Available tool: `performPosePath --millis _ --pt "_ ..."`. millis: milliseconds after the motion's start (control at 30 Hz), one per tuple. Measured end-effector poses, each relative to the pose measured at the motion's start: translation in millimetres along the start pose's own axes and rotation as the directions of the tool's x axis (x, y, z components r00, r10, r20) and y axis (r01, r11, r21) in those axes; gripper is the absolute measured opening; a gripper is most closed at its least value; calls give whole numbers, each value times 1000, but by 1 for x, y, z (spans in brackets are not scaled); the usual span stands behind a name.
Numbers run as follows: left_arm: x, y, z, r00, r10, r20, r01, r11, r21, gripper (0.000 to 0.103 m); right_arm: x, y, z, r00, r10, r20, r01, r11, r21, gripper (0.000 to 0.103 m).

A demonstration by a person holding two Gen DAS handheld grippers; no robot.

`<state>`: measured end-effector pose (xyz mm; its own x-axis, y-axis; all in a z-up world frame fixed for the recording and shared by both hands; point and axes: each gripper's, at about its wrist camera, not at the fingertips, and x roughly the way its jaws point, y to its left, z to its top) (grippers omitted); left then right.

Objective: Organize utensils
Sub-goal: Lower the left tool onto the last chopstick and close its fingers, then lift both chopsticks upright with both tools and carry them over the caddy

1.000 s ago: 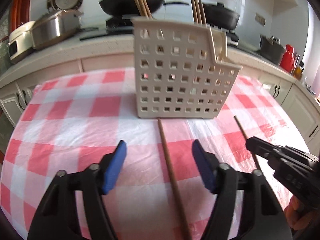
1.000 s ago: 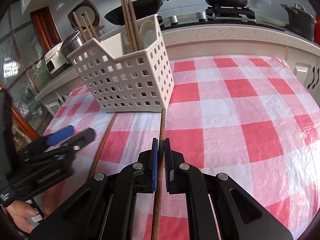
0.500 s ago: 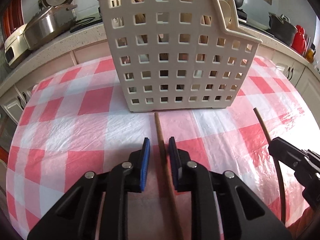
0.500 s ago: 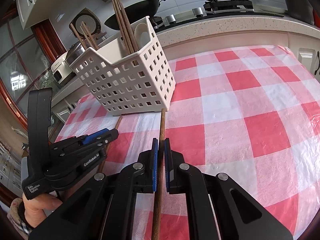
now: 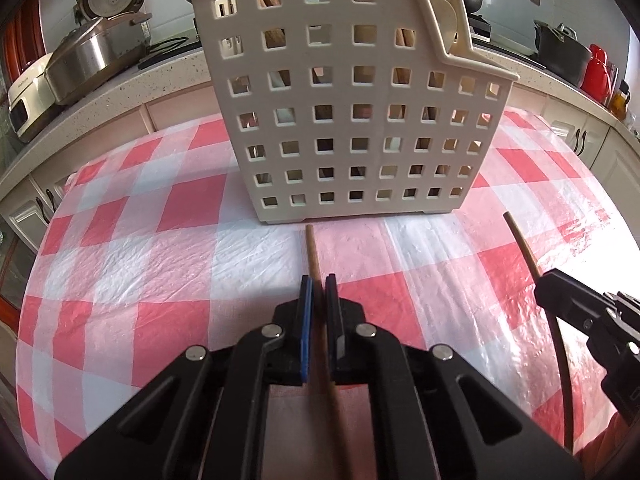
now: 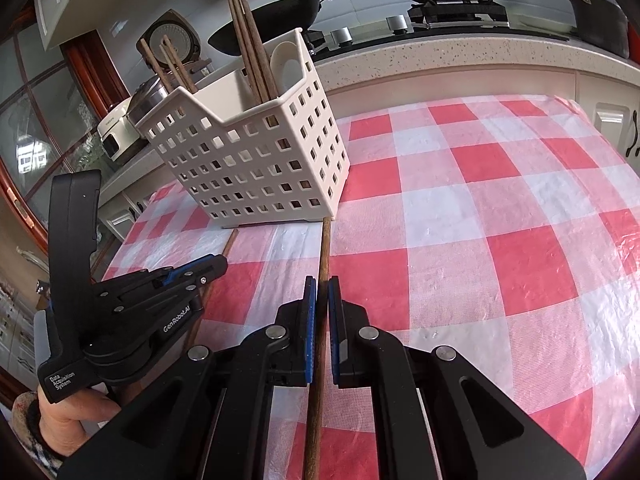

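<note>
On the checkered desk [image 5: 120, 264], two brown chopsticks are lying side by side in front of a white perforated basket [image 5: 352, 120], each with its far tip close to the basket's bottom edge. The left gripper [image 5: 316, 296] is sitting low over the desk with its blue-padded fingers [image 5: 306, 312] pressed in against the left chopstick [image 5: 313, 252], which is running back between them and under the gripper body. The right gripper [image 6: 322, 300] is doing the same with the right chopstick [image 6: 325, 248]: its fingers [image 6: 309, 320] are drawn almost together, clamping the stick along its middle, and the stick's tip is nearly touching the basket's near corner. Seen from the right wrist, the left gripper is lying just to the left, with a person's hand [image 6: 60, 412] wrapped around its handle. Inside the basket, several more chopsticks [image 6: 248, 40] are standing upright, leaning slightly, and a pale spoon [image 6: 286, 66] is standing in the rear compartment. Behind the desk, a wok [image 6: 276, 12] and a rice cooker [image 5: 96, 52] are sitting on the kitchen worktop.
</note>
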<state>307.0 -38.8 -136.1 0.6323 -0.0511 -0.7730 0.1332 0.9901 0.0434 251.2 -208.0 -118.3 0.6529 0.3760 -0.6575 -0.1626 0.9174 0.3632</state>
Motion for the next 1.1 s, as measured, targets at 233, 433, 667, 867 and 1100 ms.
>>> performPosePath --millis 233,433,667,867,1100 --pt "-24 10 -7 997 -25 69 27 999 -32 6 -5 2 1 999 -25 26 25 1000 -12 6" --pt "-61 23 -6 987 -76 142 85 995 -57 6 -21 16 7 997 2 74 1 999 -38 6" --pt "-117 34 -6 954 -125 274 146 987 -61 6 -50 37 17 988 31 149 -17 995 -95 6" --pt "-150 39 -9 925 -125 359 158 985 -65 6 -75 52 23 978 47 204 -20 991 -132 6" --pt "-183 41 -21 887 -123 445 159 986 -45 6 -102 74 20 961 53 270 5 978 -210 6"
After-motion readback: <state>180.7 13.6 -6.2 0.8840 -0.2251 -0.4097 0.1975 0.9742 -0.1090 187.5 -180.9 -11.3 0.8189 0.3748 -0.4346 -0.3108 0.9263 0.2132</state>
